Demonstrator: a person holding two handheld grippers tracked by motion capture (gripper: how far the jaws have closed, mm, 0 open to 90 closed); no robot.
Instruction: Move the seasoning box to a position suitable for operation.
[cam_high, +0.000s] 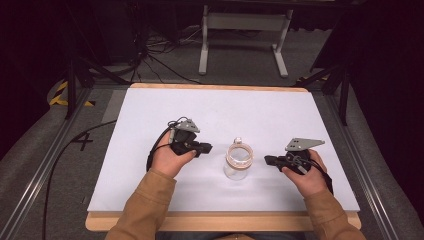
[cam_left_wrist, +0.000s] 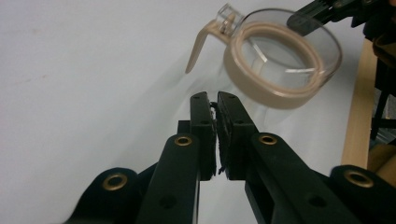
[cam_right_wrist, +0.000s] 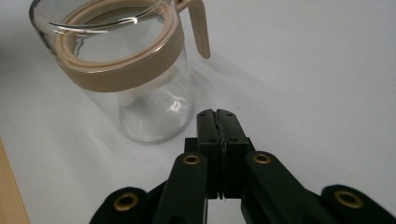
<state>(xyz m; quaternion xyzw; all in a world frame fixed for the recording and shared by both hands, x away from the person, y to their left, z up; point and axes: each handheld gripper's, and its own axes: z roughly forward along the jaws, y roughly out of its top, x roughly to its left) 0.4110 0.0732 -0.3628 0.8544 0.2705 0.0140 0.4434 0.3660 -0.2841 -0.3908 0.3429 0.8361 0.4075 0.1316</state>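
A clear glass jar with a tan collar and a small tan clip handle stands upright on the white table top, between my two grippers. My left gripper lies to its left, jaws pressed together with nothing between them, a short gap from the glass. In the left gripper view the jar sits just beyond the shut left gripper. My right gripper is to the jar's right, also shut and empty. In the right gripper view the jar stands up and left of the right gripper.
The white sheet rests on a wooden board whose edge runs along the front. Metal rails flank the table. Behind it, a white stand and loose cables sit on the grey floor.
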